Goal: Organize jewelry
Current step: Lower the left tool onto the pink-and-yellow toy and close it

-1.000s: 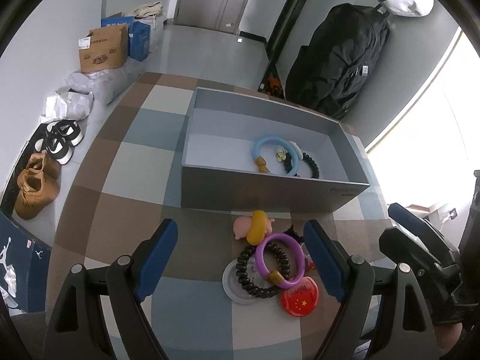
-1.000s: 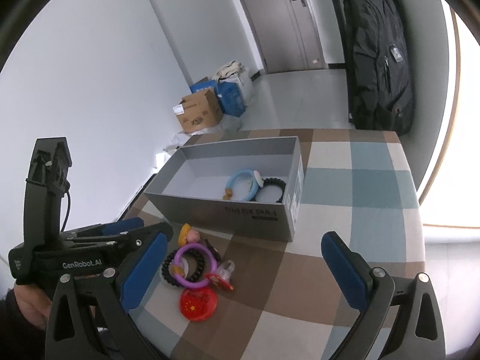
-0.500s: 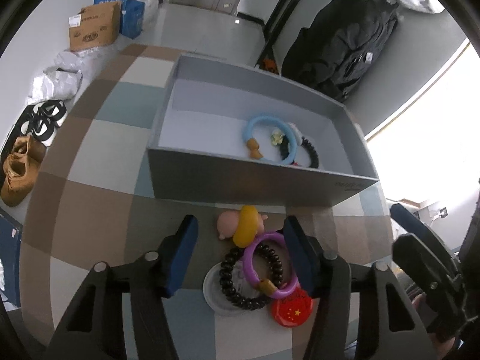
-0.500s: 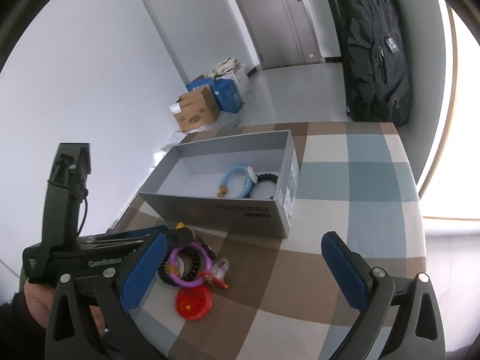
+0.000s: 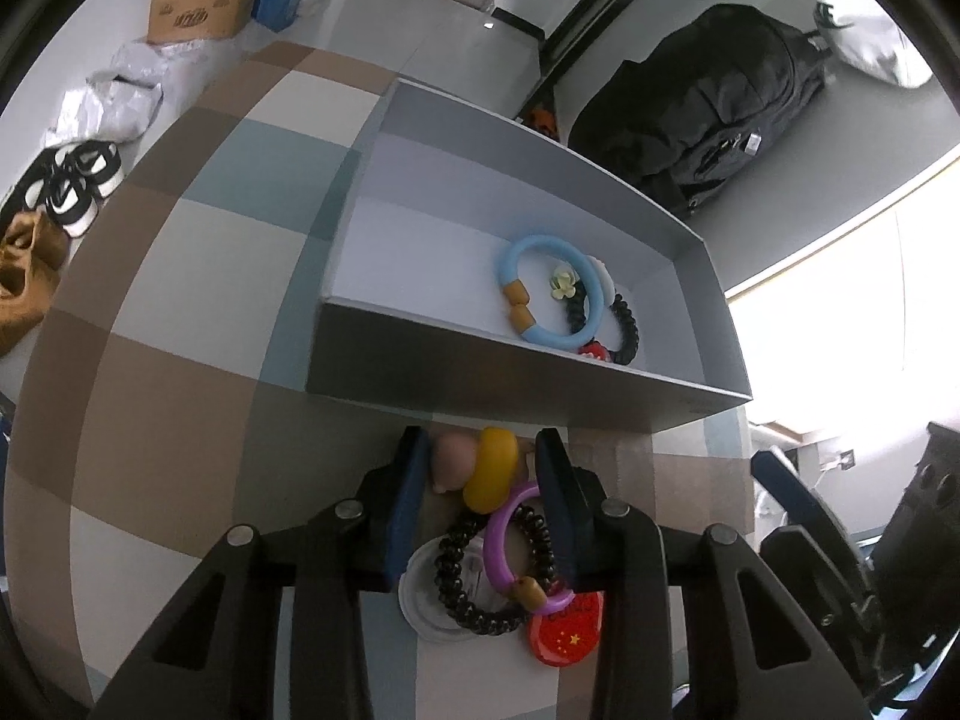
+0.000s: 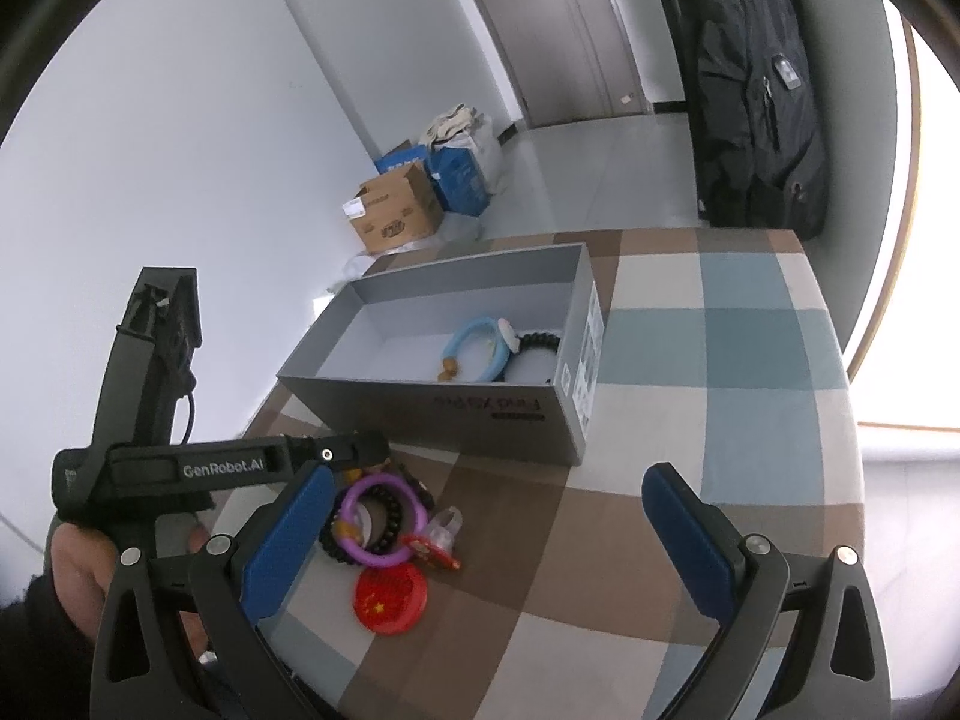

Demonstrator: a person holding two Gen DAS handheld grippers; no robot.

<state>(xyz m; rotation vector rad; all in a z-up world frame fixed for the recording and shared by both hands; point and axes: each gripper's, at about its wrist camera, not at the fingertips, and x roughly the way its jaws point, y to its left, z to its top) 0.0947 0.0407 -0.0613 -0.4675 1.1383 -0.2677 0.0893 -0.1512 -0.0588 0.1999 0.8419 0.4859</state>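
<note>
A grey box (image 5: 528,396) (image 6: 432,414) on the checked table holds a light blue ring (image 5: 549,294) and a black bead bracelet (image 5: 627,330). In front of it lies a pile: a yellow and pink clip (image 5: 486,468), a purple ring (image 5: 516,552) (image 6: 381,519), a black bead bracelet (image 5: 474,588), a red round badge (image 5: 567,624) (image 6: 390,597) and a clear disc (image 5: 426,600). My left gripper (image 5: 480,468) has its jaws closed in around the yellow and pink clip. My right gripper (image 6: 486,516) is open and empty, above the table right of the pile.
The checked table's edge (image 5: 72,276) runs at the left, with shoes (image 5: 78,186) and cardboard boxes (image 5: 204,0) on the floor beyond. A black backpack (image 6: 756,90) stands behind the table. Bare tablecloth (image 6: 720,360) lies right of the box.
My left gripper has moved forward over the pile and its jaws have narrowed from wide open to around the yellow and pink clip. The right gripper has barely moved.
</note>
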